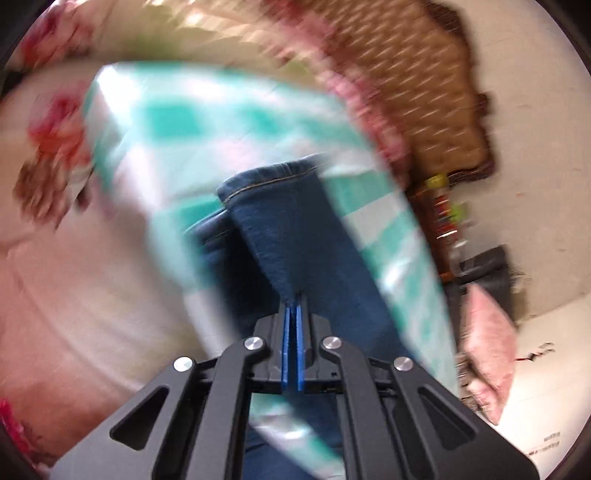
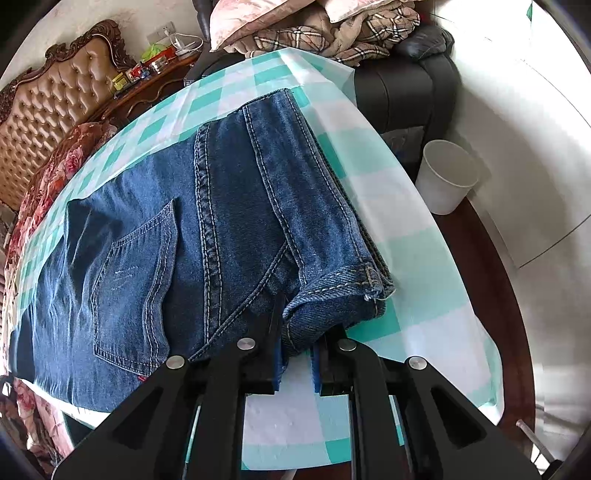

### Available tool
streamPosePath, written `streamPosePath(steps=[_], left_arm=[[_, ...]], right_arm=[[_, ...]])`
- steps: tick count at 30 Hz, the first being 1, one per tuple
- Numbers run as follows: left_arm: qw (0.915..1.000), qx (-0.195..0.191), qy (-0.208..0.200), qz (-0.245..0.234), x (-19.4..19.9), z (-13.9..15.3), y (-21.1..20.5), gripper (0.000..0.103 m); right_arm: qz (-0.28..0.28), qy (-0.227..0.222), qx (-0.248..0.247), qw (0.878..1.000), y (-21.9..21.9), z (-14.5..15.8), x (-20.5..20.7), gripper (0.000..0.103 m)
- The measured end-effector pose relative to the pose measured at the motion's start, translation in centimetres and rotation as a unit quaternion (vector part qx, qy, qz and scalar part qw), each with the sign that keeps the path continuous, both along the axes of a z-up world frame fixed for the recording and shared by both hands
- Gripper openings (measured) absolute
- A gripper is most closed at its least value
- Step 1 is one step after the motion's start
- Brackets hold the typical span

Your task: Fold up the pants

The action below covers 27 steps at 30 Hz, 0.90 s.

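1. Your left gripper (image 1: 293, 306) has its blue pads pinched shut on a leg of the jeans (image 1: 295, 236), hem end pointing away from you. Everything around it is motion-blurred.
2. Your right gripper (image 2: 297, 354) is parted around the waistband corner of the jeans (image 2: 207, 221), not squeezing. They lie lengthwise on the checked tablecloth (image 2: 399, 229).
3. Only the right view shows the back pocket (image 2: 136, 280) and white bin (image 2: 447, 181).

The jeans (image 2: 192, 229) cover most of the tabletop (image 2: 413, 236), leaving bare checked cloth along their right edge and at the near end. A white cup (image 2: 445, 181) stands just beside the tabletop's right edge, with a black sofa (image 2: 402, 92) and heaped bedding (image 2: 332, 33) beyond the far end.
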State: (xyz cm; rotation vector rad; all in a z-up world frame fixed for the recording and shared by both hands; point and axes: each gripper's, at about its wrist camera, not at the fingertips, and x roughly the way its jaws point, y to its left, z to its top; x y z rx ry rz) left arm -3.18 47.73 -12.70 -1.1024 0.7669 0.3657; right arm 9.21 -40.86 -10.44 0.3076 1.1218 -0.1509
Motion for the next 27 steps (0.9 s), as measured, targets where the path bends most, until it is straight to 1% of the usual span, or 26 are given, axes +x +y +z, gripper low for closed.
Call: streamPosePath(steps=[1, 3, 5, 7, 8, 9, 10, 11, 12, 15, 17, 18, 19, 20, 21, 22, 23, 24, 25, 26, 27], left_arm=[[0.9999, -0.011, 0.005, 0.004, -0.2, -0.9, 0.3, 0.002], [1.0000, -0.001, 0.006, -0.001, -0.2, -1.4, 0.2, 0.003], [1.0000, 0.000, 0.008, 0.001, -0.1, -1.3, 0.2, 0.002], [0.9999, 0.007, 0.002, 0.014, -0.6, -0.4, 0.3, 0.003], [0.9997, 0.014, 0.004, 0.017, -0.7, 0.0, 0.4, 0.002], [0.9996, 0.017, 0.011, 0.017, -1.2, -0.4, 0.3, 0.002], [0.9995, 0.015, 0.023, 0.015, -1.1, -1.1, 0.5, 0.002], [0.9996, 0.004, 0.026, 0.013, -1.0, -2.0, 0.7, 0.002], [0.9996, 0.006, 0.024, 0.010, -1.1, -2.0, 0.8, 0.002], [0.9989, 0.039, 0.027, -0.002, -1.1, -0.8, 0.3, 0.002], [0.9989, 0.036, 0.030, -0.003, -1.0, -0.9, 0.2, 0.002], [0.9990, 0.033, 0.028, -0.004, -1.0, -0.9, 0.3, 0.004], [0.9988, 0.039, 0.029, -0.002, -1.2, -0.5, 0.2, 0.006], [0.9977, 0.056, 0.037, 0.006, -1.5, 0.0, 0.1, 0.009], [0.9940, 0.092, 0.054, 0.026, -2.3, 0.8, 0.1, 0.023], [0.9880, 0.130, 0.064, 0.053, -3.0, 1.9, 0.0, 0.034], [0.9821, 0.162, 0.065, 0.070, -3.3, 2.9, -0.2, 0.034], [0.9784, 0.182, 0.065, 0.074, -3.4, 3.5, -0.5, 0.035], [0.9696, 0.227, 0.061, 0.067, -2.7, 4.8, -1.6, 0.041], [0.9649, 0.250, 0.059, 0.056, -2.1, 5.4, -2.3, 0.045], [0.9538, 0.295, 0.053, 0.027, -0.7, 6.4, -4.3, 0.053]], right_arm=[[0.001, -0.001, -0.001, 1.000, 0.0, 0.2, 0.0, 0.011], [0.003, -0.008, 0.000, 1.000, -0.1, 0.9, -0.2, 0.011], [0.006, -0.019, 0.005, 1.000, -0.3, 2.0, -0.5, 0.011], [0.007, -0.030, 0.003, 1.000, -0.4, 3.2, -0.8, 0.010], [0.007, -0.035, -0.001, 0.999, -0.4, 3.8, -1.0, 0.009], [0.008, -0.036, -0.005, 0.999, -0.5, 3.9, -1.0, 0.009], [0.006, -0.030, -0.006, 1.000, -0.8, 3.6, -0.9, 0.009], [0.002, -0.021, -0.003, 1.000, -1.0, 2.9, -0.6, 0.009], [0.002, -0.013, -0.004, 1.000, -1.1, 2.4, -0.4, 0.009], [0.008, -0.006, -0.023, 1.000, -0.6, 1.6, -0.2, 0.009], [0.008, 0.000, -0.032, 0.999, -0.6, 0.9, 0.0, 0.009], [0.010, 0.002, -0.043, 0.999, -0.4, 0.6, 0.1, 0.008], [0.013, 0.001, -0.056, 0.998, -0.2, 0.6, 0.1, 0.006], [0.016, 0.000, -0.064, 0.998, -0.1, 0.6, -0.1, 0.006], [0.015, -0.002, -0.067, 0.998, 0.0, 0.6, -0.1, 0.006], [0.013, -0.003, -0.065, 0.998, -0.2, 0.6, -0.3, 0.007], [0.010, -0.004, -0.062, 0.998, -0.4, 0.7, -0.4, 0.007], [0.005, -0.007, -0.059, 0.998, -0.6, 1.0, -0.5, 0.014], [-0.003, -0.011, -0.066, 0.998, -0.8, 1.4, -0.8, 0.035], [-0.017, -0.017, -0.089, 0.996, -1.1, 2.1, -1.1, 0.061], [-0.033, -0.024, -0.112, 0.993, -1.5, 2.7, -1.5, 0.068]])
